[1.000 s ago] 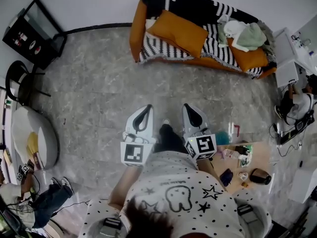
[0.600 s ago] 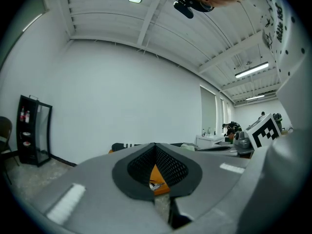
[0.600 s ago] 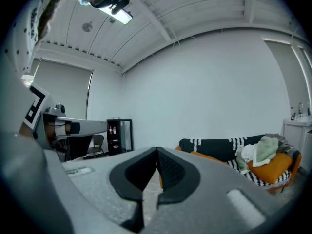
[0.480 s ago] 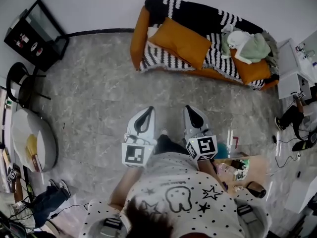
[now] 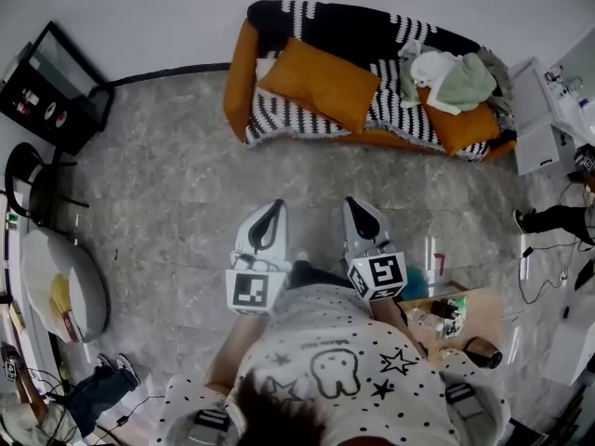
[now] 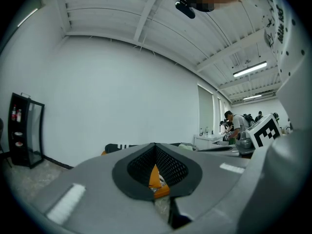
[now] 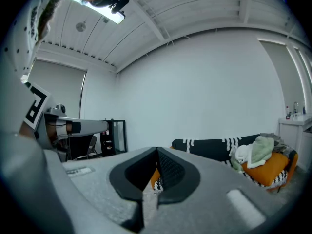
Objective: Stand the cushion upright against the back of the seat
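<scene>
Left gripper [image 5: 276,204] and right gripper [image 5: 352,203] are closed, empty. The cushion [image 5: 321,82], upper centre on the sofa [image 5: 240,74], could flop if pinched by 1 corner.

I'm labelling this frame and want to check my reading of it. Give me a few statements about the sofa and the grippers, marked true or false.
1. A large orange cushion rests on the sofa. True.
2. The left gripper grips that cushion. False: its jaws are shut on nothing, above the floor, apart from the sofa.
3. White and green clothes lie piled toward the sofa's right end in the head view. True.
4. The right gripper is wide open. False: its jaws are together and empty.
5. The throw over the sofa is plain red. False: it is black and white, striped.
</scene>
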Available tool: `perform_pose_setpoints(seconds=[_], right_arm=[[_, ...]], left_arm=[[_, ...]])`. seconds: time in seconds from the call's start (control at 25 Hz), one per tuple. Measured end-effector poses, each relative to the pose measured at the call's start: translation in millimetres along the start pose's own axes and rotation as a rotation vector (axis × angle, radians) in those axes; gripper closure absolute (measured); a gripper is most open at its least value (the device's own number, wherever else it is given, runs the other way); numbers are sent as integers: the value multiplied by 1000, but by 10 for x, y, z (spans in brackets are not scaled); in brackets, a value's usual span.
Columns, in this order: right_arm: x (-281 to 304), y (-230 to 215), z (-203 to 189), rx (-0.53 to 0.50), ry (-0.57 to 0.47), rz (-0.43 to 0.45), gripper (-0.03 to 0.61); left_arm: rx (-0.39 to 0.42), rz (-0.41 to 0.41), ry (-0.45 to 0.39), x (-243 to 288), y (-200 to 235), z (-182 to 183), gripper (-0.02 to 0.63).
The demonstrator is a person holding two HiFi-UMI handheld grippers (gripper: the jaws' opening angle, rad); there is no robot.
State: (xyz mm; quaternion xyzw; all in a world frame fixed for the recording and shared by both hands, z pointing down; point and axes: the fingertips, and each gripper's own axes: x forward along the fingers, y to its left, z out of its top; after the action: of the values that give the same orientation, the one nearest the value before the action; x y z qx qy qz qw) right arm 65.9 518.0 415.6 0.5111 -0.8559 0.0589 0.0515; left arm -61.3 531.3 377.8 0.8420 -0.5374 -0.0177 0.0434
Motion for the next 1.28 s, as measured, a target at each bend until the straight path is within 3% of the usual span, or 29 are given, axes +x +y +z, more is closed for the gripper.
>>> perform_pose_setpoints(seconds=[0.52, 0.76, 1.28], right_arm=[[1, -238, -59, 19, 13, -46, 583], [190, -351, -16, 18, 14, -81, 583], [951, -432, 288, 12, -7, -111, 583]], left_arm=[[10, -63, 18, 329, -82, -77, 620], [-28, -101, 32, 590, -11, 9, 620], [-5, -120, 13, 1168, 613, 262, 620]])
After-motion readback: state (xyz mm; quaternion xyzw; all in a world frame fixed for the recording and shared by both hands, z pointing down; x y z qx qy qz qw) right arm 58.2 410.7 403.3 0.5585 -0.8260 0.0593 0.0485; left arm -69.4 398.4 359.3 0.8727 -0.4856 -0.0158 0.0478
